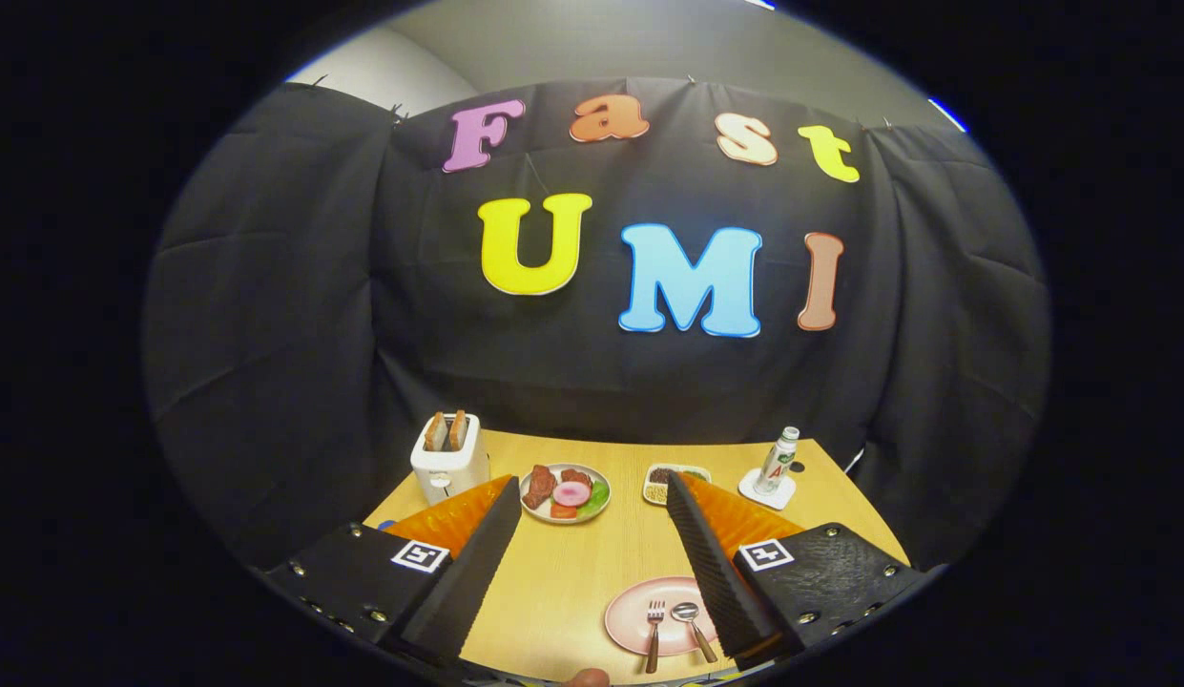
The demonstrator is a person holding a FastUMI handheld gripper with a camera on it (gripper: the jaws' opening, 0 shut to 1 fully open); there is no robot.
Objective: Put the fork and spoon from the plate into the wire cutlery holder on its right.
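A pink plate (632, 611) lies on the wooden table (563, 572) near its front edge, between my fingers and close to the right one. On it lie a fork (654, 625) and a spoon (693, 625), side by side, both with brown handles pointing toward me. My gripper (588, 494) is held well above the table, open wide, with nothing between its fingers. The right finger (716, 563) covers the plate's right rim and the table to the right of it.
A white toaster (448, 463) with two slices stands at the back left. Beside it is a plate of food (565, 492), then a small dish (670, 482), then a bottle (777, 462) on a white coaster at the back right.
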